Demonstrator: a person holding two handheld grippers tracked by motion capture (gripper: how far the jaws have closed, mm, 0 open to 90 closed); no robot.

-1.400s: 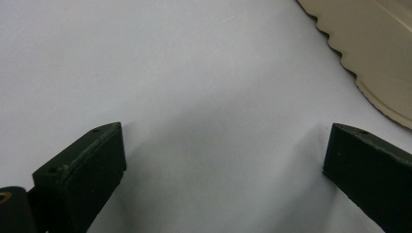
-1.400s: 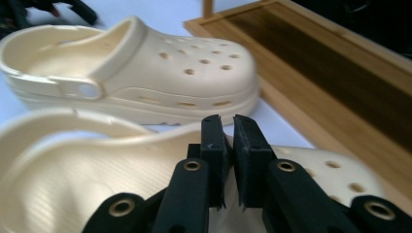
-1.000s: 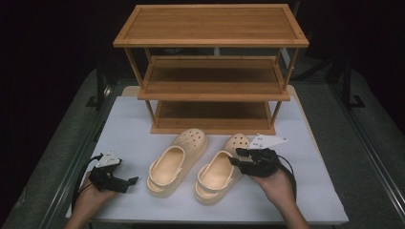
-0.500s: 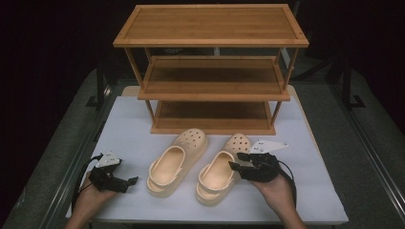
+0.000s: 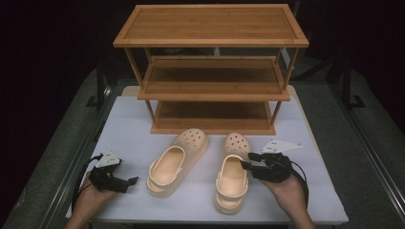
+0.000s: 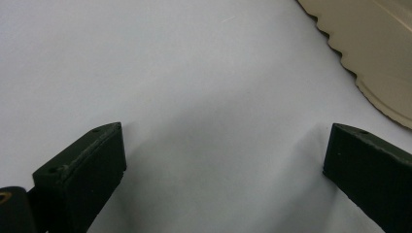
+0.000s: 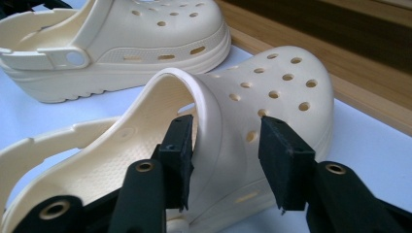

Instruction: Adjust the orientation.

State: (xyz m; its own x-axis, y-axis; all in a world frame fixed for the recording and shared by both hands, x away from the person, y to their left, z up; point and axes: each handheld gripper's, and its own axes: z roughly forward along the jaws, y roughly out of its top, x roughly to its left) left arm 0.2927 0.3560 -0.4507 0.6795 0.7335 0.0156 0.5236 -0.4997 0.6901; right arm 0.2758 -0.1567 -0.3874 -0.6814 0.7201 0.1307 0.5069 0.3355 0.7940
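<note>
Cream foam clog (image 7: 252, 126) — perforated toe, ridged sole, heel strap — lay on the white tabletop (image 5: 143, 129) before the wooden shoe rack (image 5: 212, 71), right gripper (image 7: 226, 145) jaws just closing astride its upper's collar edge, not visibly pinching, left gripper (image 6: 218, 165) jaws wide, empty.

Bare table (image 5: 133, 124) left of clogs; shelf rack (image 5: 212, 90) blocks rear; gap btwn clogs narrow.

Overhead forward-down table (image 5: 143, 119) view; two close finger-mounted views, sharing clogs (image 5: 232, 177).
</note>
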